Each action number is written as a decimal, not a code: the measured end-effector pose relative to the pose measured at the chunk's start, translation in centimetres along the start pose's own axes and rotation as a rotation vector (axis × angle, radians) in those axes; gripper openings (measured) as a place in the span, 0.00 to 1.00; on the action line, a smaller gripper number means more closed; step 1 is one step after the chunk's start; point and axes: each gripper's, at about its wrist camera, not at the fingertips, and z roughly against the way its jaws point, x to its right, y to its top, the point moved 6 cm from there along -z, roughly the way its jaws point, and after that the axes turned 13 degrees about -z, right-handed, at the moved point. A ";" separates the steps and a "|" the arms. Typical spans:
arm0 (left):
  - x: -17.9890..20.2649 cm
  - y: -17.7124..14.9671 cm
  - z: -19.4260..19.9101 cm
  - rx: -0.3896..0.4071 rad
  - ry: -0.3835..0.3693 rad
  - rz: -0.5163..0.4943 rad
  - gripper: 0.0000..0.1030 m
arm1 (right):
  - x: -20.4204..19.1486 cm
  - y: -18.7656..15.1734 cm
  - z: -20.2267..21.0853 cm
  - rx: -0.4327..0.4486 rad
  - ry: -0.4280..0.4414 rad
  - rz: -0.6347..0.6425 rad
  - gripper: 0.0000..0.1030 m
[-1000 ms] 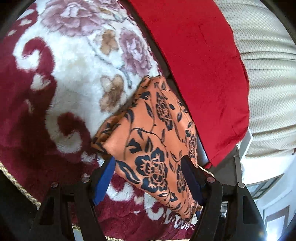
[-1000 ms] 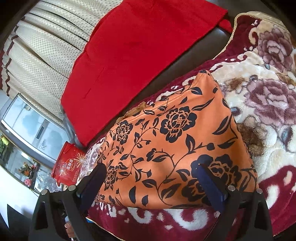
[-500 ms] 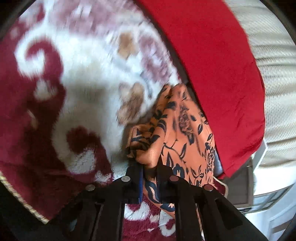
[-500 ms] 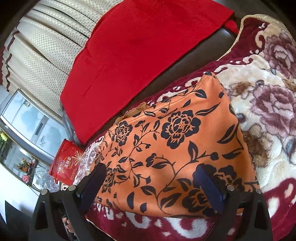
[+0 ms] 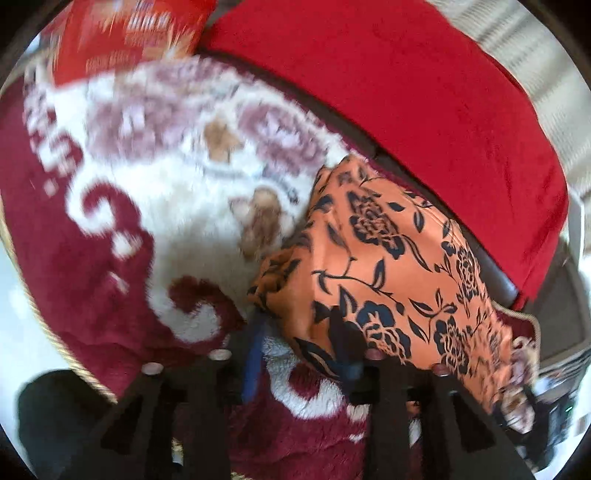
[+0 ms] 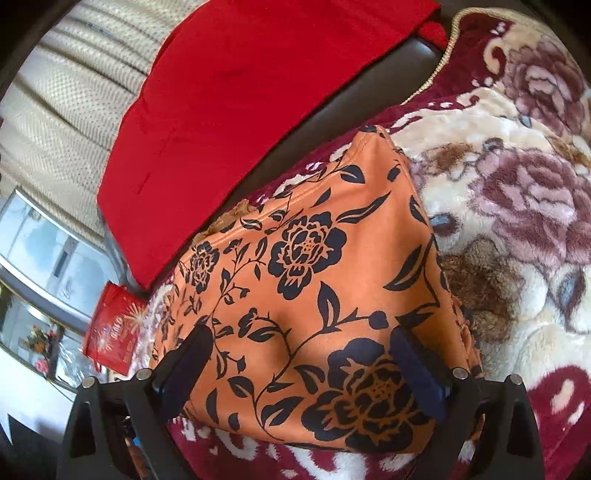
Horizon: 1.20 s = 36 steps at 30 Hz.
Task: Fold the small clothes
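Note:
An orange garment with a black flower print [image 5: 388, 266] lies folded on a plush red and cream flowered blanket [image 5: 122, 236]. My left gripper [image 5: 299, 343] stands partly open at the garment's near left corner, and the cloth drapes over its right finger; the left finger is clear of the cloth. In the right wrist view the same garment [image 6: 325, 280] lies flat. My right gripper [image 6: 306, 362] is open, with its fingers low over the garment's near edge, one on each side.
A red cloth [image 5: 424, 110] lies along the dark couch back [image 6: 332, 107] behind the garment. A red printed box [image 5: 125, 33] sits at the blanket's far side. Cream curtains [image 6: 62, 110] and a red bag [image 6: 114, 332] are beyond the couch.
My left gripper shut on the garment's corner and lifted it half a second ago; now its jaws have parted and the corner has dropped back. The right gripper has edged closer.

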 end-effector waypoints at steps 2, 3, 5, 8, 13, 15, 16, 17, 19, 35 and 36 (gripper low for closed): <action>0.9 0.6 1.2 0.041 0.057 -0.075 0.45 | 0.0 -0.1 0.7 0.014 0.017 -0.013 0.95; 1.5 0.9 1.7 0.059 0.087 -0.120 0.46 | -0.1 -0.3 1.2 0.029 0.025 -0.014 0.95; 2.7 1.6 2.6 0.095 0.131 -0.184 0.51 | -0.3 -0.6 2.7 0.078 0.027 -0.002 0.95; 4.5 2.4 4.2 0.161 0.180 -0.275 0.60 | -2.3 -1.4 7.5 0.311 -0.044 0.154 0.95; 7.3 3.0 5.9 0.237 0.216 -0.377 0.69 | -7.6 -3.9 13.2 0.609 -0.076 0.510 1.00; 8.0 2.9 6.1 0.235 0.201 -0.391 0.69 | -7.7 -3.9 11.9 0.581 -0.162 0.566 1.00; 8.3 2.8 6.3 0.233 0.198 -0.400 0.69 | -7.3 -3.8 10.7 0.512 -0.205 0.559 1.00; 8.4 2.8 6.5 0.237 0.198 -0.408 0.69 | -6.7 -3.7 9.7 0.453 -0.230 0.531 1.00; 8.6 2.8 6.9 0.253 0.207 -0.423 0.69 | -5.4 -3.6 9.0 0.398 -0.208 0.436 1.00; 9.6 2.9 7.4 0.265 0.206 -0.448 0.69 | -9.0 -3.9 16.1 0.653 -0.092 0.445 1.00; 9.6 2.9 7.3 0.262 0.207 -0.447 0.69 | -9.2 -4.3 16.0 0.642 -0.089 0.454 1.00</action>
